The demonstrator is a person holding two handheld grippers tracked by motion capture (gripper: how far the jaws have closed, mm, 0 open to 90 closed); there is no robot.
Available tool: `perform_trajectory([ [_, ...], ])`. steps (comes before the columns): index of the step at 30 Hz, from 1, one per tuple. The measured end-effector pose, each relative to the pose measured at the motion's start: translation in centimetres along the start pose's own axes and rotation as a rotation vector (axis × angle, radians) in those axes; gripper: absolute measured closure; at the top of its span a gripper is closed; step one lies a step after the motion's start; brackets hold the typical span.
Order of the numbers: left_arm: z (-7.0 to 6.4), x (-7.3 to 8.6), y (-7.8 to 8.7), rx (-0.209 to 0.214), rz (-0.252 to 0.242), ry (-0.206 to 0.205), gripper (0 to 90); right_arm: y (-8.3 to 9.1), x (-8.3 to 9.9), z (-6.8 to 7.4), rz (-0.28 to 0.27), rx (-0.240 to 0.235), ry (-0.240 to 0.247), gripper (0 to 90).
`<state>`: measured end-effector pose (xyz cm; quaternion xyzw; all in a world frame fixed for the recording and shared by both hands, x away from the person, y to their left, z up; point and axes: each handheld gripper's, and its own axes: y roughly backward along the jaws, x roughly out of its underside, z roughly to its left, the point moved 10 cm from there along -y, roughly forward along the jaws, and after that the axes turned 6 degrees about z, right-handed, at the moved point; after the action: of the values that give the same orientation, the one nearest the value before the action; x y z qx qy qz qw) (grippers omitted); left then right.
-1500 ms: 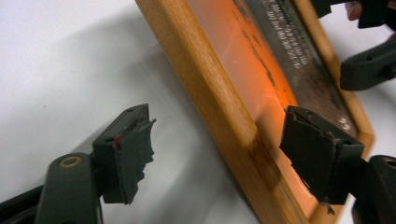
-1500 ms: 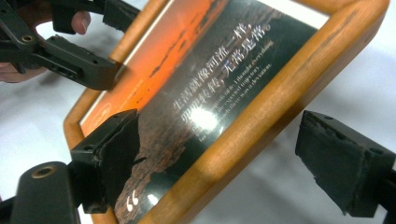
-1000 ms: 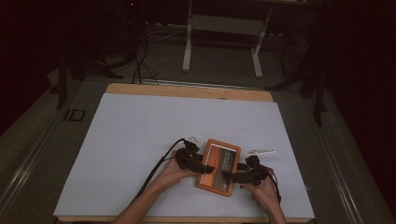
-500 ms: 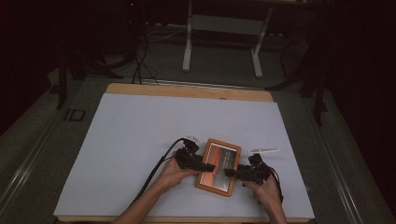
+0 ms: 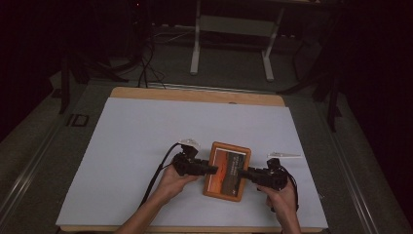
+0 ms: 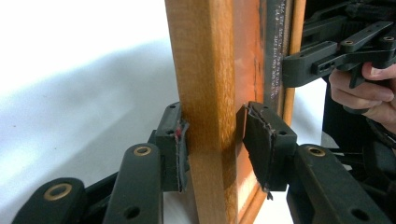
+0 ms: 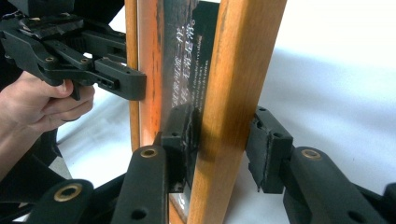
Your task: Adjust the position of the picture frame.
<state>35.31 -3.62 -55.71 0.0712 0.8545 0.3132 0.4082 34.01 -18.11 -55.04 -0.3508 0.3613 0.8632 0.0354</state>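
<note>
**Both grippers on the frame**

Left gripper [image 6: 212, 140] sits around the wooden picture frame's [image 5: 227, 170] left rail, jaws not fully pinched. Right gripper [image 7: 222, 149] straddles the right rail, one pad touching and a gap at the other. Frame's over the white table [image 5: 122, 141], near edge.

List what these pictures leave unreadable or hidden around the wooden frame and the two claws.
- Print on the wooden frame: too small in the high view; seen edge-on and blurred in both gripper views.
- Frame's underside: hidden against the white table.
- Left claw: one pad touches the rail, the other stands slightly off, so its grip is unclear.
- Right claw: outer pad off the rail, same doubt.
- Two small pale items beside the frame: too small to identify.
</note>
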Motion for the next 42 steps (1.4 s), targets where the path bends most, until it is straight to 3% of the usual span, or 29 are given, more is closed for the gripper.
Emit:
perform_trajectory([
  [5,-0.1,-0.2,0.7,-0.027,-0.018,-0.018,61.3,0.1,-0.6,0.3,-0.009,0.009,0.016,62.0],
  [14,0.8,-0.6,2.4,-0.034,-0.05,0.02,61.6,-0.8,-2.4,1.3,0.0,0.011,0.053,61.8],
  [30,4.5,-0.7,6.3,-0.044,-0.12,0.134,61.8,-5.0,-6.8,2.9,0.01,-0.023,0.1,61.9],
  [42,7.0,-0.2,6.9,-0.083,-0.12,0.206,60.4,-7.7,-7.8,2.7,0.06,-0.013,0.102,61.0],
])
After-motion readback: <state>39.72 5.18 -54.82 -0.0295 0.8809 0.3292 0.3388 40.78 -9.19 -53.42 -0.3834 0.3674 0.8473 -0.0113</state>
